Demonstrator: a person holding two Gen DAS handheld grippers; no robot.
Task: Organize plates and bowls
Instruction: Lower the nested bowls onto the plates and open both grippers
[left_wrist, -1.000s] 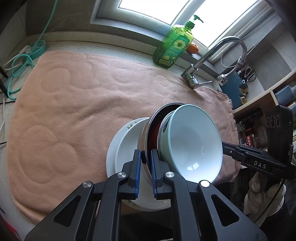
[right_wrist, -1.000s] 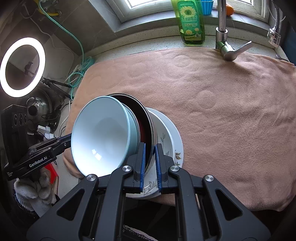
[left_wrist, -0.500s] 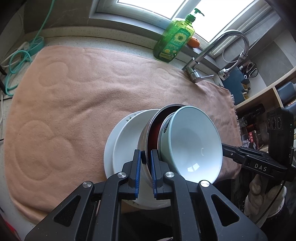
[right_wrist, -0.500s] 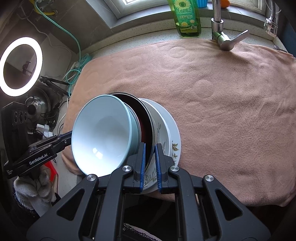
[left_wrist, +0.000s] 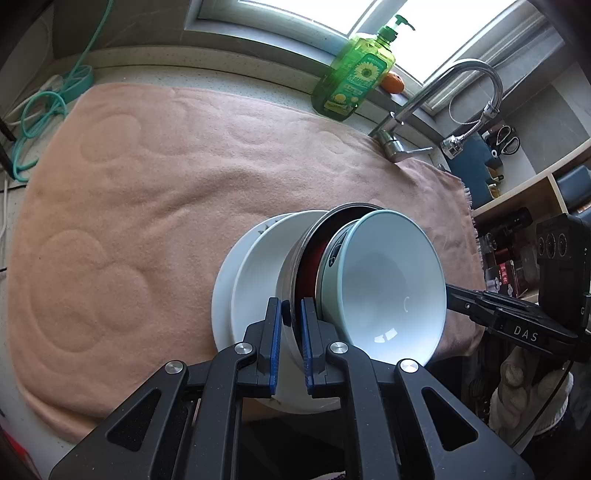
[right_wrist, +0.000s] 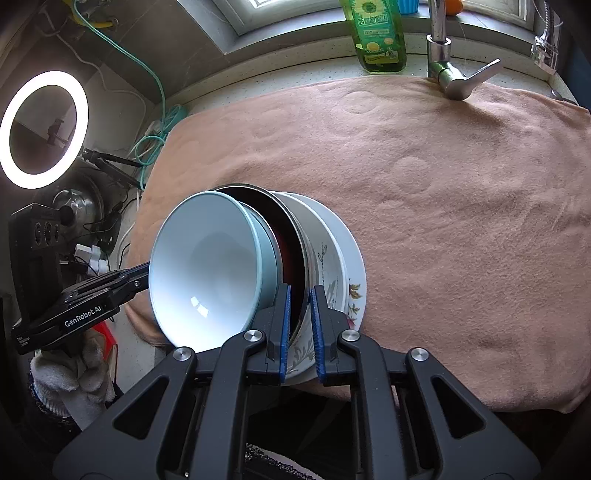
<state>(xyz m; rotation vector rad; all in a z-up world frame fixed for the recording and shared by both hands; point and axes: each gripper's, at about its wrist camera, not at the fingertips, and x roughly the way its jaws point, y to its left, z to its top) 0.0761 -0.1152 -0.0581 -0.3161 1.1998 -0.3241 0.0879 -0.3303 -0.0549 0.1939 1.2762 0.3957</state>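
Left wrist view, scanning left to right: coiled teal cable (left_wrist: 37, 110) at far left, then wide peach terry towel (left_wrist: 166, 192) spread over the worktop, bare and open all the way back to the green dish-soap bottle (left_wrist: 354, 77) and chrome tap (left_wrist: 443, 96). Near the towel's front edge, a nested stack held between both tools: white floral-rimmed plates (left_wrist: 255, 273), dark steel-rimmed bowl with red inside (left_wrist: 314, 251), pale blue ceramic bowl (left_wrist: 384, 284). Left tool (left_wrist: 291, 325) clamped on the steel bowl's rim. Further right, right tool's black body, gripped by a gloved hand (left_wrist: 524, 387).

Right wrist view, same order: glowing ring lamp (right_wrist: 44, 129), left tool's body, then the tilted stack, right tool (right_wrist: 300, 317) pinching the steel rim from the opposite side. Two-sided grip probably for balance. Stack overhanging the front edge; ample free towel behind for setting down.
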